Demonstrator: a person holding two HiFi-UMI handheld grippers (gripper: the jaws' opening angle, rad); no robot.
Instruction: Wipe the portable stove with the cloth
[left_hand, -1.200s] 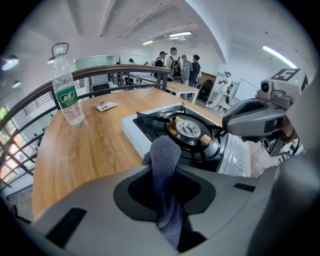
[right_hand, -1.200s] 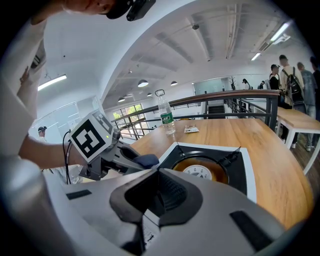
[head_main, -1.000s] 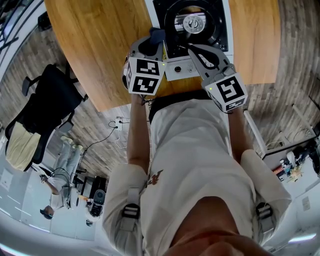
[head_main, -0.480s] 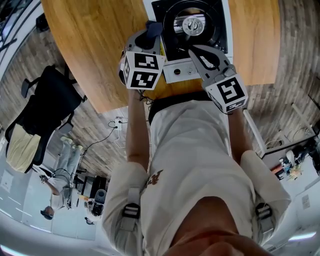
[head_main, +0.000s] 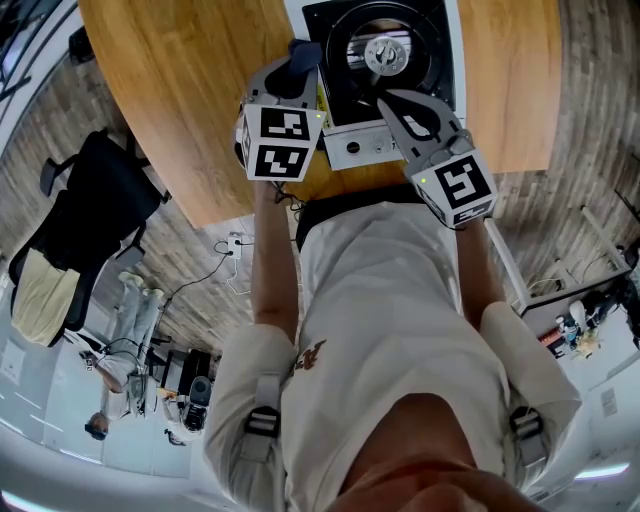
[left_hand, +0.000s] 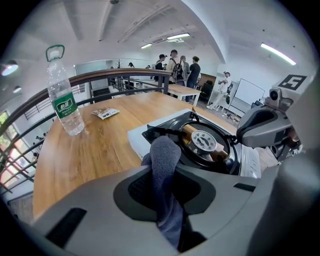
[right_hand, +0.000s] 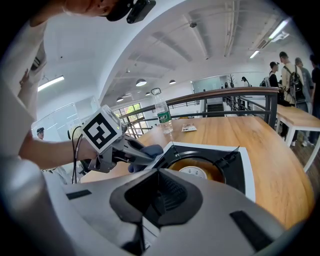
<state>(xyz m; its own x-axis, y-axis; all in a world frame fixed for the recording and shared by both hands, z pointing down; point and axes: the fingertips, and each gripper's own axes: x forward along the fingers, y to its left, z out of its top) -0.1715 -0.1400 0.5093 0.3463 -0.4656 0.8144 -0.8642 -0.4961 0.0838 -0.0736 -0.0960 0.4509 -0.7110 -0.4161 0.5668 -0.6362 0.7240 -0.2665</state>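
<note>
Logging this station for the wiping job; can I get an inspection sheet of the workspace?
Surface: wooden table, no spills seen.
Job's things: portable stove near the table's front edge; cloth at the stove's left edge.
Clutter: water bottle and small packet, both apart from the stove.
Grippers: left hand-held gripper shut on the cloth; right hand-held gripper has its jaws together, nothing between them, over the stove's front.
Cables: power strip with a cable on the floor.
Surroundings: office chair beside the table; people standing far off.
</note>
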